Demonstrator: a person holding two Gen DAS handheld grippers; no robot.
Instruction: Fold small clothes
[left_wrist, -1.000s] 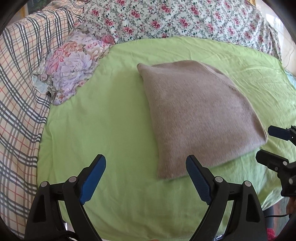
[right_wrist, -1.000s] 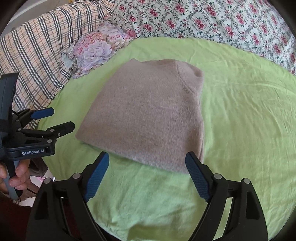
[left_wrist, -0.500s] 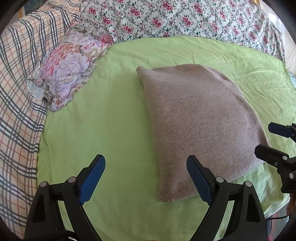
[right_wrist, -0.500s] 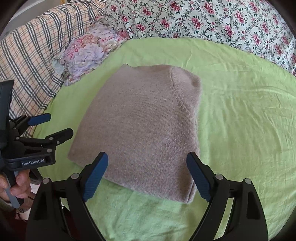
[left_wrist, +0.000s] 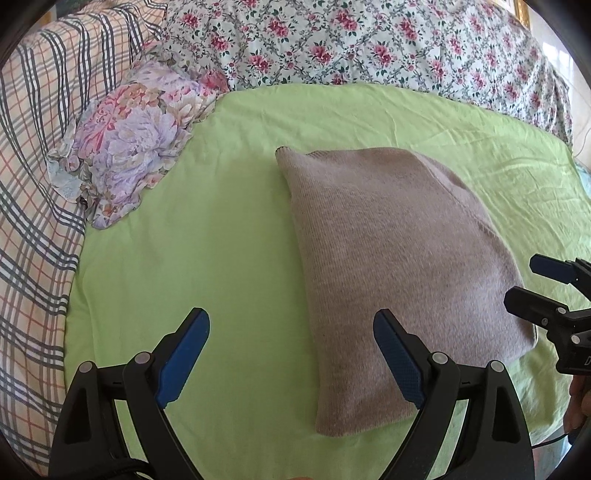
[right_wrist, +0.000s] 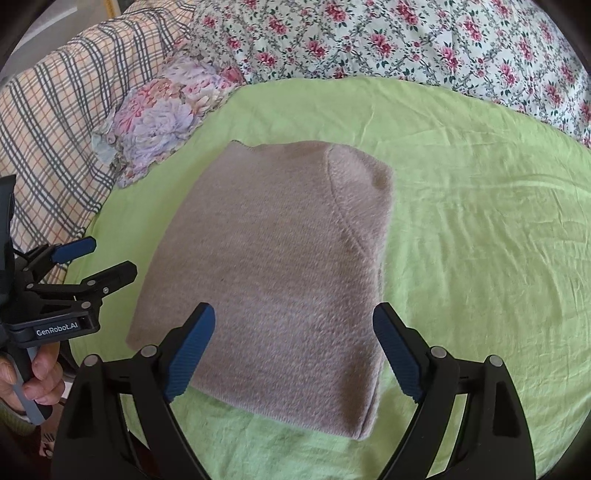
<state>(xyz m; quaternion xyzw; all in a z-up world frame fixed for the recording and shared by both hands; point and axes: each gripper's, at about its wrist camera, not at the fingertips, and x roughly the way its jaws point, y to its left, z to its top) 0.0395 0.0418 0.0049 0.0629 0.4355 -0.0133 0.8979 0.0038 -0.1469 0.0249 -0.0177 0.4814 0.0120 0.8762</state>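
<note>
A taupe knitted garment (left_wrist: 399, 266) lies folded into a thick rectangle on the green sheet (left_wrist: 221, 258). My left gripper (left_wrist: 291, 354) hangs open above the sheet, its right finger over the garment's near left edge. My right gripper (right_wrist: 293, 350) stands open above the garment's (right_wrist: 273, 273) near edge, nothing between its blue pads. Each gripper shows at the edge of the other's view: the right gripper (left_wrist: 535, 284) at the garment's right corner, the left gripper (right_wrist: 92, 262) beside its left edge, held by a hand (right_wrist: 26, 373).
A floral pillow (left_wrist: 136, 140) lies at the sheet's far left corner. A plaid blanket (left_wrist: 33, 184) runs along the left side and a rose-print quilt (left_wrist: 369, 48) along the back. The green sheet (right_wrist: 480, 240) stretches out right of the garment.
Both grippers have moved forward over the bed, so the folded garment now sits nearer and larger in both views. The garment itself lies as before; both grippers stay open.
</note>
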